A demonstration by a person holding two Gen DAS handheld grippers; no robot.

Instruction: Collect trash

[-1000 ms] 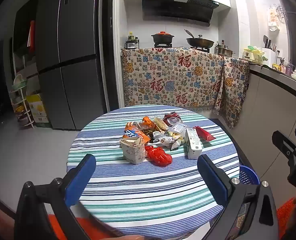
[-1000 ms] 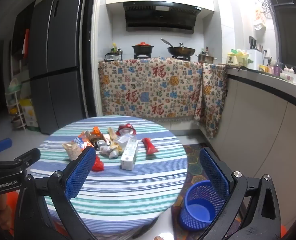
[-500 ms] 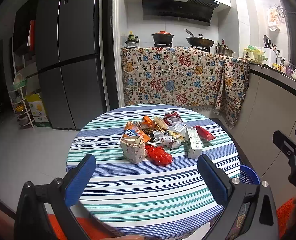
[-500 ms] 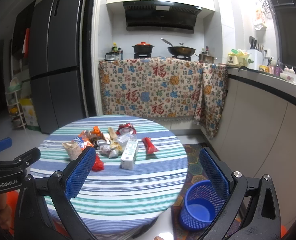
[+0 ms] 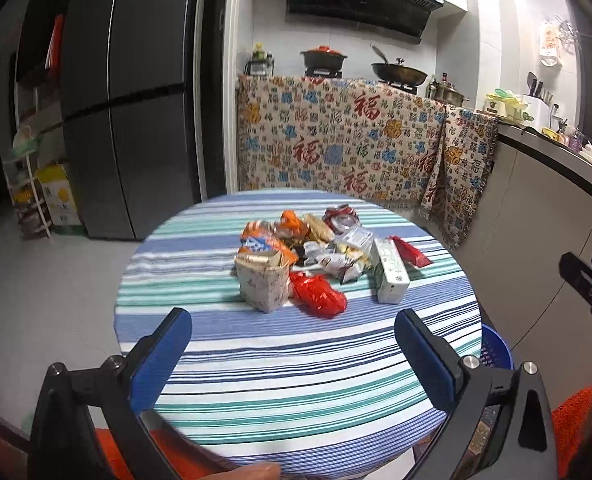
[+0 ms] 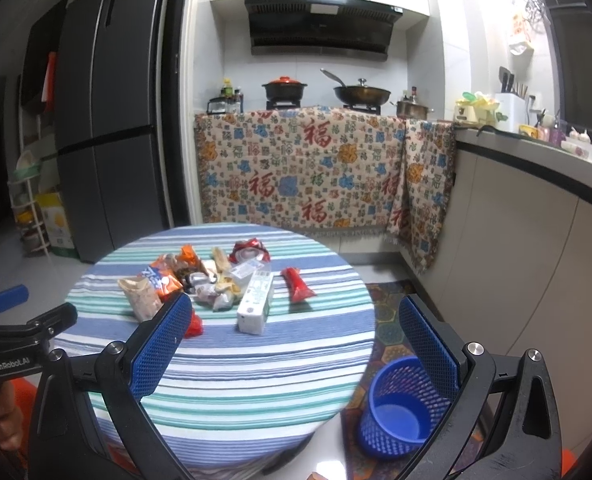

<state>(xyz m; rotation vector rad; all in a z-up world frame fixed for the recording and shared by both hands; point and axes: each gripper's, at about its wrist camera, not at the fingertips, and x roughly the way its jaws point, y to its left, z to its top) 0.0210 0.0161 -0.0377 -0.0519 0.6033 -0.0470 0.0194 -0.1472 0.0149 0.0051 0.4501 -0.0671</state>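
My left claw (image 5: 292, 354) wide open, empty, my right claw (image 6: 296, 344) likewise, both short of the desk (image 5: 296, 376), trash pile (image 5: 320, 252) mid-desk, blue basket (image 6: 396, 408) on floor right.

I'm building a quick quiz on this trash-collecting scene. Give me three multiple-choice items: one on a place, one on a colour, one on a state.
1. Where is the blue mesh plastic waste basket?
A. on the round striped table
B. on the floor beside the round striped table
C. on the counter

2. What colour is the crumpled plastic bag beside the patterned paper carton?
A. red
B. green
C. black

3. How does the right gripper stand?
A. shut on a carton
B. shut, empty
C. jaws open, empty

Answers: B, the basket stands on the floor by the table's edge. A, the bag is bright red. C, its blue pads are wide apart with nothing between.
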